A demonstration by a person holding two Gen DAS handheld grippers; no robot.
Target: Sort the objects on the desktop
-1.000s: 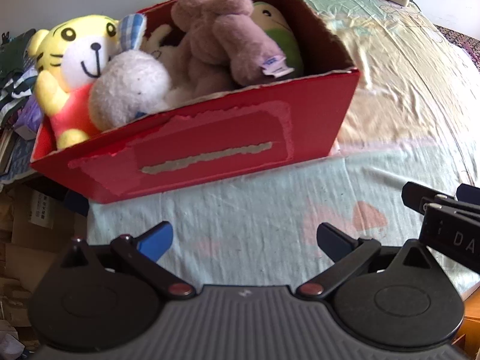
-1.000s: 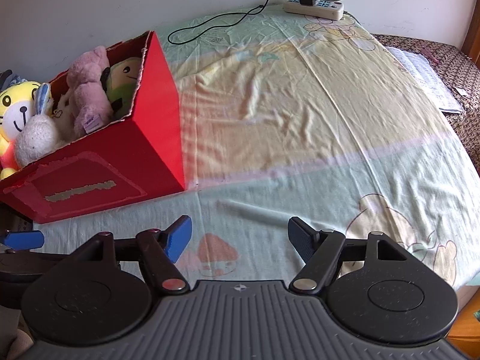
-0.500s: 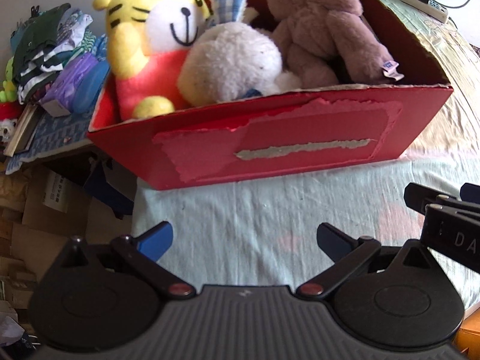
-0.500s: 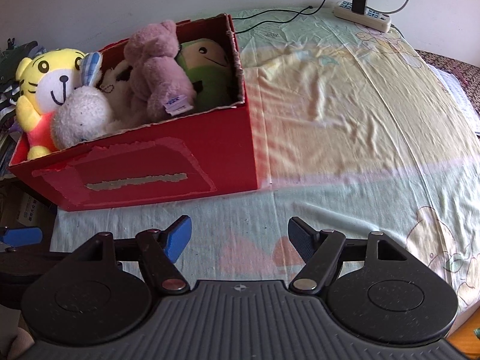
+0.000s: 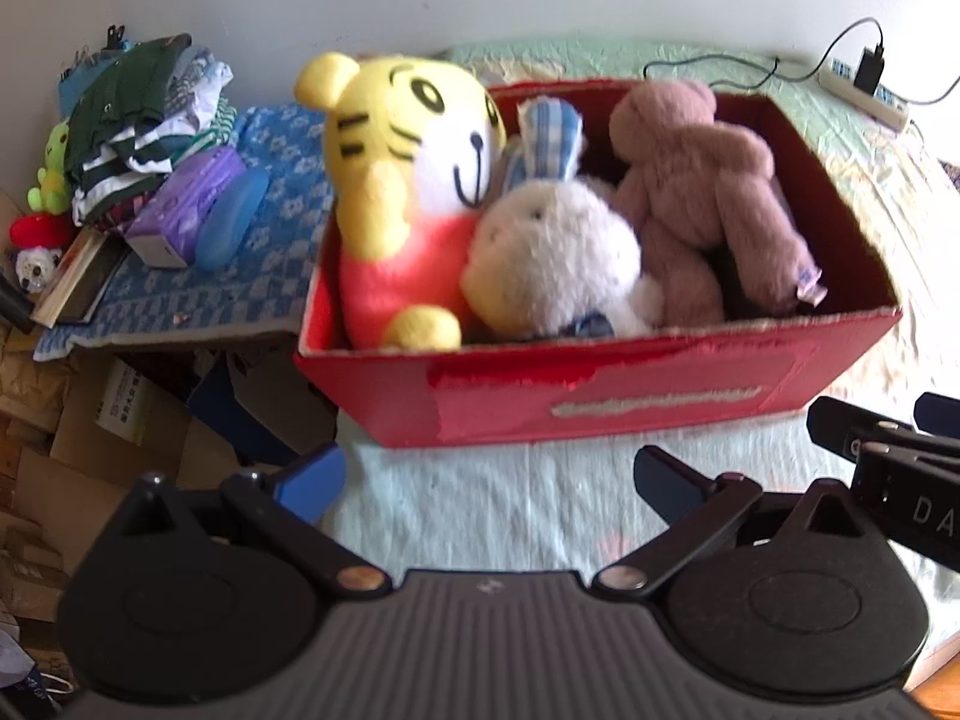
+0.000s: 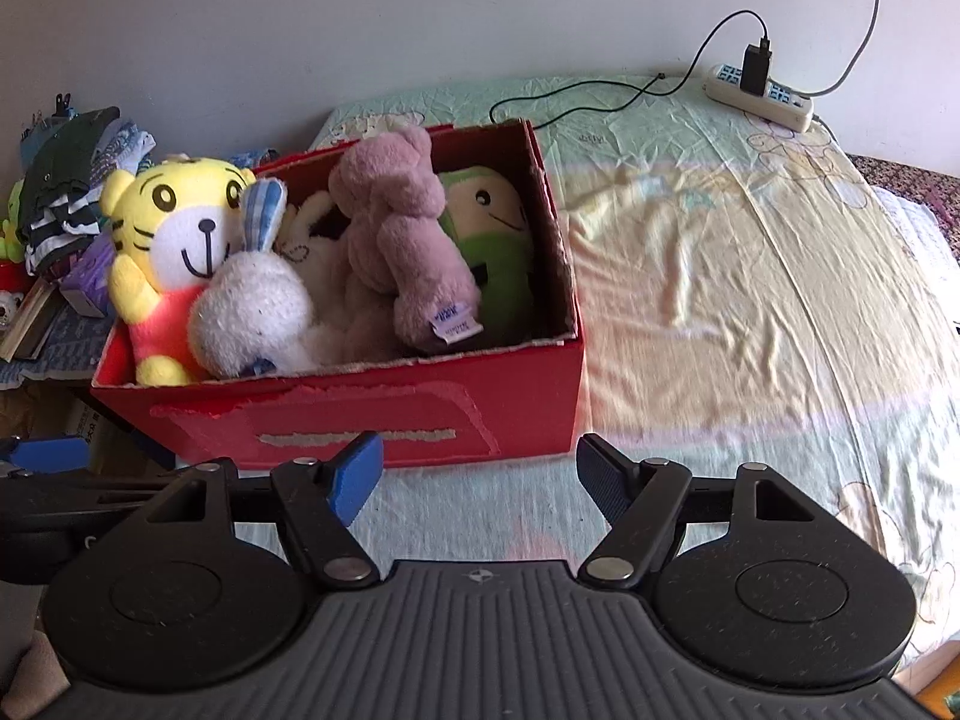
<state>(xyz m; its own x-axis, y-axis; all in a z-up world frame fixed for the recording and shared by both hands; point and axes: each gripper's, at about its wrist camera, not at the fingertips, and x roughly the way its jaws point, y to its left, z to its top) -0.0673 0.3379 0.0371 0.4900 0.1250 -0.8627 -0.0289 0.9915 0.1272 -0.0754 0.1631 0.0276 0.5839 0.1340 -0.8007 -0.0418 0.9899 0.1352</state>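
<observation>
A red cardboard box (image 5: pixel 600 402) (image 6: pixel 360 414) sits on the bed sheet. It holds a yellow tiger plush (image 5: pixel 408 180) (image 6: pixel 174 240), a white bunny plush (image 5: pixel 552 264) (image 6: pixel 252 312), a pink bear plush (image 5: pixel 708 192) (image 6: pixel 402 228) and a green plush (image 6: pixel 492 234). My left gripper (image 5: pixel 489 477) is open and empty, just in front of the box. My right gripper (image 6: pixel 480 474) is open and empty, in front of the box's right half. The right gripper's side shows at the right edge of the left wrist view (image 5: pixel 888 468).
A side table (image 5: pixel 180 288) left of the box carries folded clothes (image 5: pixel 132 132), a purple pack (image 5: pixel 186 204) and small toys. Cardboard boxes (image 5: pixel 120 420) lie below it. A power strip (image 6: pixel 762 96) with cables lies at the bed's far end. The sheet (image 6: pixel 750 276) stretches to the right.
Both views have swung left and risen, so the box now sits centred and I see into it from above. Both grippers stayed open and empty.
</observation>
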